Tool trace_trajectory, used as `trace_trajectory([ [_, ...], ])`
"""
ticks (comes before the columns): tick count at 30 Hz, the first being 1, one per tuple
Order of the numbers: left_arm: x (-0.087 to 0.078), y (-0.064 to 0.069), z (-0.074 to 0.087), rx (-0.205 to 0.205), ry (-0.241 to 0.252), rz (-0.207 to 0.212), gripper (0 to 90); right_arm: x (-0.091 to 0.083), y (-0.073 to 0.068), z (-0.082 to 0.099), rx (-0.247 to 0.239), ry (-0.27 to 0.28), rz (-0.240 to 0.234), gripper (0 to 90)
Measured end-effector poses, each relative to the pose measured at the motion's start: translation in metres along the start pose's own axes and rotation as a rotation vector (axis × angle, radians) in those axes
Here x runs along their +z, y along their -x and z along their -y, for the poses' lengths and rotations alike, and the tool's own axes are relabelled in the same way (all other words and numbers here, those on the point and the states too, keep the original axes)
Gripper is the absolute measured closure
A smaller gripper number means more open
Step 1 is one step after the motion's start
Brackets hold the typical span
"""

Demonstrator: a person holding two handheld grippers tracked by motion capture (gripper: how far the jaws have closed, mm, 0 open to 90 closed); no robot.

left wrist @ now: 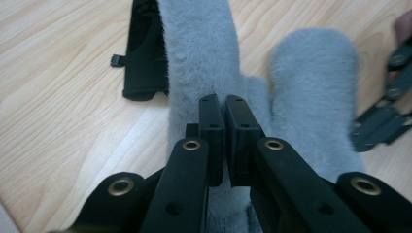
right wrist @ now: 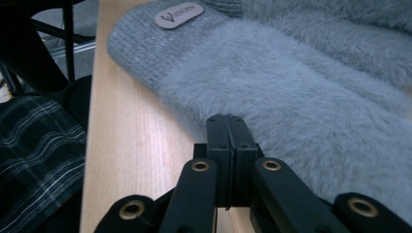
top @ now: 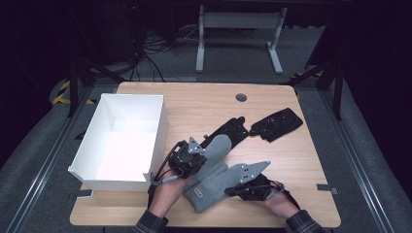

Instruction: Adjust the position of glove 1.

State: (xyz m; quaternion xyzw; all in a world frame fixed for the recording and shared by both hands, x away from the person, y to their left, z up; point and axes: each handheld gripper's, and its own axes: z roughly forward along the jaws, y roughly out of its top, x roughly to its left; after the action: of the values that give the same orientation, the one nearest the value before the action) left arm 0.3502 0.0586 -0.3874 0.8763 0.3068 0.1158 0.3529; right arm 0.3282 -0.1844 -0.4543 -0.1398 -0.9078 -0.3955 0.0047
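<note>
Grey fleece mitten (top: 210, 175) lay near surface (top: 301, 160) front edge; left tongs (left wrist: 223, 114) pinched it, right tongs (right wrist: 227, 127) clenched empty; label (right wrist: 179, 15) unreadable.

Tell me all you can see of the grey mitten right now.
The grey mitten is fluffy, with a knitted cuff bearing a small oval label. It lies flat on the wooden table, cuff toward the person, its tip resting on a black glove. Both grippers, left and right, are shut at its fur.

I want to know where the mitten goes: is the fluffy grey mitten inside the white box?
No, the grey mitten lies on the wooden table, to the right of the white box.
</note>
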Motion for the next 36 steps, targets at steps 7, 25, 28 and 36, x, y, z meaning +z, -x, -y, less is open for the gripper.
trace_trajectory([
  [7, 0.0, 0.02, -0.006, 0.036, -0.013, 0.027, 87.3, 0.006, 0.005, -0.003, 0.002, 0.0, 0.032, 90.0],
  [25, 0.003, 0.036, -0.012, 0.065, 0.062, 0.123, 81.0, -0.001, 0.016, 0.0, 0.003, 0.006, 0.103, 90.0],
  [28, -0.001, 0.026, -0.009, 0.044, 0.07, 0.091, 88.4, -0.006, 0.013, 0.003, 0.004, 0.011, 0.097, 90.0],
  [36, 0.019, -0.014, 0.011, -0.07, 0.003, 0.03, 90.0, -0.01, -0.002, 0.001, 0.0, 0.054, 0.033, 90.0],
])
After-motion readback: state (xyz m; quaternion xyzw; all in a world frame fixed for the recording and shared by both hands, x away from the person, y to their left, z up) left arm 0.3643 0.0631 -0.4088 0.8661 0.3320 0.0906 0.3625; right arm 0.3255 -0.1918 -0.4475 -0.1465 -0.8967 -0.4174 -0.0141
